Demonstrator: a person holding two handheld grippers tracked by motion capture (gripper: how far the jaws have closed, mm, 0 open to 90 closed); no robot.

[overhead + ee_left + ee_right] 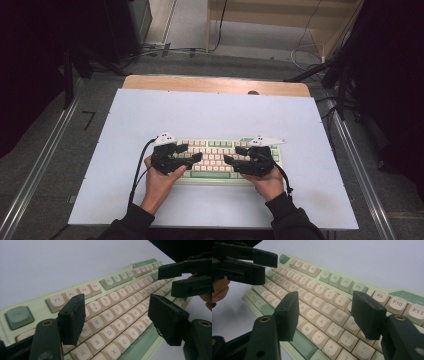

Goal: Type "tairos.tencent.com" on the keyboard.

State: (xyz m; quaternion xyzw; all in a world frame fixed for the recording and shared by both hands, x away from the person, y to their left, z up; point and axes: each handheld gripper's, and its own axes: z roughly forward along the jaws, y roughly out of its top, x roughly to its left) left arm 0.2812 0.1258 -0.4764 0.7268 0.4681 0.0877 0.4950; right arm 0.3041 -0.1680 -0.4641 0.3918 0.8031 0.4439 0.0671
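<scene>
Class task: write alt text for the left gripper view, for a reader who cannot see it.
The left gripper, its two black jaws open with nothing between them, hovers over the letter keys of a pale green and cream keyboard on a white table. The right gripper reaches in at the upper right.

Quick count: one keyboard (220,161) sitting on one desk (210,112), and that desk has one white mat (150,200) spread over it. Two tongs in play, left tongs (189,152) and right tongs (232,155), each with two black jaws, so four jaws total, and two hands, left hand (159,181) and right hand (269,184), one per tong. On the keyboard I can count one green Esc key (18,315) and one long green spacebar (300,343); the cream keys are too many to count properly.
</scene>
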